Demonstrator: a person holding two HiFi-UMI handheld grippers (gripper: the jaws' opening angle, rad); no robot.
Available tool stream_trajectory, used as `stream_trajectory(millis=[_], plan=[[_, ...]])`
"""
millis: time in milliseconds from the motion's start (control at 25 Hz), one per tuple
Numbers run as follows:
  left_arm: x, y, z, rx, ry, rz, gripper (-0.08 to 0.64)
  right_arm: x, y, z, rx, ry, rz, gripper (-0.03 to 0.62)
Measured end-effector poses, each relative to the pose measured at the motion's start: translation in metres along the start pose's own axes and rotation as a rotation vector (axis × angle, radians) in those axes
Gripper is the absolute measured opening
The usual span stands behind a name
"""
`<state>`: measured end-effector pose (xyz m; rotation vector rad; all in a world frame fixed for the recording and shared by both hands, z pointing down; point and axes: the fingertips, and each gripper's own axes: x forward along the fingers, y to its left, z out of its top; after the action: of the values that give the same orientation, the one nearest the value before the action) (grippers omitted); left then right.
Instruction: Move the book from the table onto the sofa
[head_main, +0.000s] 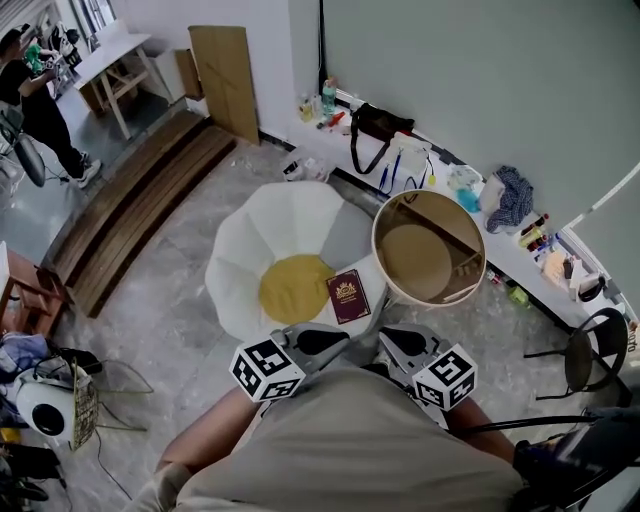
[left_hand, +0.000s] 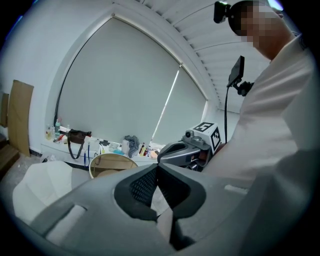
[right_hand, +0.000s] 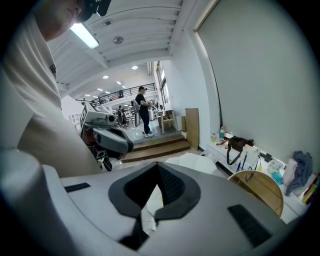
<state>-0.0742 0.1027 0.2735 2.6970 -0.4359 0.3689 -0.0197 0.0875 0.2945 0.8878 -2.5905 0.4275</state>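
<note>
A maroon book (head_main: 348, 296) lies flat on the white petal-shaped sofa (head_main: 250, 240), at the right of its yellow seat cushion (head_main: 295, 287). The round wooden table (head_main: 428, 248) stands just to the right of the sofa, and its top is bare. My left gripper (head_main: 325, 340) and right gripper (head_main: 405, 343) hang side by side close to my body, a little short of the book. Both are shut with nothing between the pads. In the left gripper view the jaws (left_hand: 156, 172) meet over the table (left_hand: 112, 162). In the right gripper view the jaws (right_hand: 159, 172) meet too.
A low white ledge (head_main: 470, 215) along the wall carries a black bag (head_main: 378, 125), bottles and cloths. Wooden steps (head_main: 140, 205) run at the left, and a person (head_main: 40, 105) stands beyond them. A black chair (head_main: 590, 350) stands at the right, with a fan and clutter (head_main: 50, 405) at the lower left.
</note>
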Motion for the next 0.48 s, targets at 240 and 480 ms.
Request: stream_trajectory(millis=[240,480], plan=[[-0.007,0.003,-0.004,-0.018,-0.021,0.022,0.008,0.006,0.006,0.004,-0.038,0.006,0.012,0.012],[-0.011,0.009,-0.007,-0.037,-0.031,0.040,0.008,0.011,0.009,0.008,-0.055,0.004,0.015,0.012]])
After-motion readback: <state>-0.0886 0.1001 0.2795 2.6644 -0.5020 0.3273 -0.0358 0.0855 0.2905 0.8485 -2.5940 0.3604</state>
